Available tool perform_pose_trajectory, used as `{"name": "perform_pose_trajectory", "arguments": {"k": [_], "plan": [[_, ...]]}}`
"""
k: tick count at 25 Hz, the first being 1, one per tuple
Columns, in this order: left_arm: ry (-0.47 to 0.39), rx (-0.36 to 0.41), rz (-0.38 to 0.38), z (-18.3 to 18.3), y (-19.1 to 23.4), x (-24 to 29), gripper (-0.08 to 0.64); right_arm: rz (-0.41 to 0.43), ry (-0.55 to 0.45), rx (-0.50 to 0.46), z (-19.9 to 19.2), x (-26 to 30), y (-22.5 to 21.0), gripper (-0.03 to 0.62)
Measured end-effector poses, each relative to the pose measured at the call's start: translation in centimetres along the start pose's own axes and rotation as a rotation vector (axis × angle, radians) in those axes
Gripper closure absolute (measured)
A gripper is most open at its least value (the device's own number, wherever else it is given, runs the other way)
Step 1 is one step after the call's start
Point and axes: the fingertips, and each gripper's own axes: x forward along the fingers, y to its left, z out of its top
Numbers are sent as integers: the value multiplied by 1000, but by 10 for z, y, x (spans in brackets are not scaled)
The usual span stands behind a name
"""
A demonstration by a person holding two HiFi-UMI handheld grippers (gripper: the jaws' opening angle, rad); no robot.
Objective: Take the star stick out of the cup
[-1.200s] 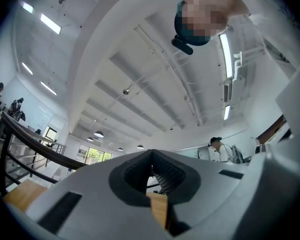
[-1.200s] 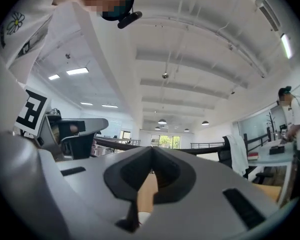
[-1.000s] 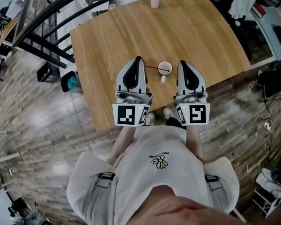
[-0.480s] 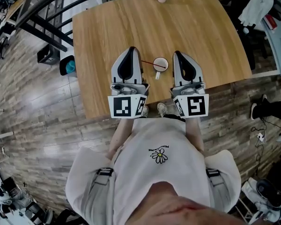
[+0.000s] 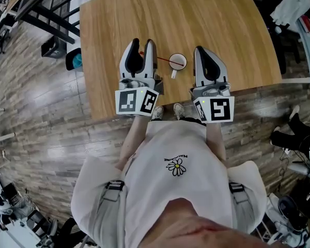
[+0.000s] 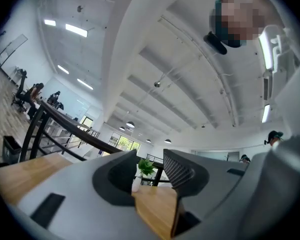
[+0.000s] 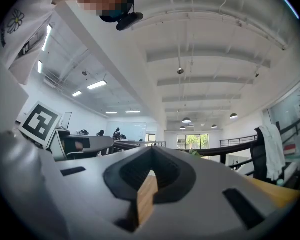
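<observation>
Jaws on the left gripper (image 5: 143, 48) stand apart and are opening in the head view, while those of the right gripper (image 5: 200, 50) are closed together. Both rest low over the near edge of the table (image 5: 222, 25), flanking the cup (image 5: 177, 61). The star stick (image 5: 163, 59) sits in the cup, leaning out over the rim toward the left gripper, which is probably why that one is spreading for the pick. Whether the stick's free end is level with the jaws I cannot tell. Along the left gripper (image 6: 149, 156) in its own view, the gap holds nothing; only tabletop and a distant potted plant (image 6: 145, 167) show through it. From the right gripper (image 7: 151, 151) view, the jaws meet with nothing held, apparently parked as a spare.
</observation>
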Motion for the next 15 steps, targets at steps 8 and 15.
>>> {"name": "perform_pose_trajectory", "arguments": {"k": [8, 15], "plan": [[14, -177, 151, -48, 49, -29, 280, -9, 45, 20, -15, -4, -2, 584], [178, -304, 215, -125, 59, -48, 275, -19, 69, 31, -25, -11, -2, 586]]}}
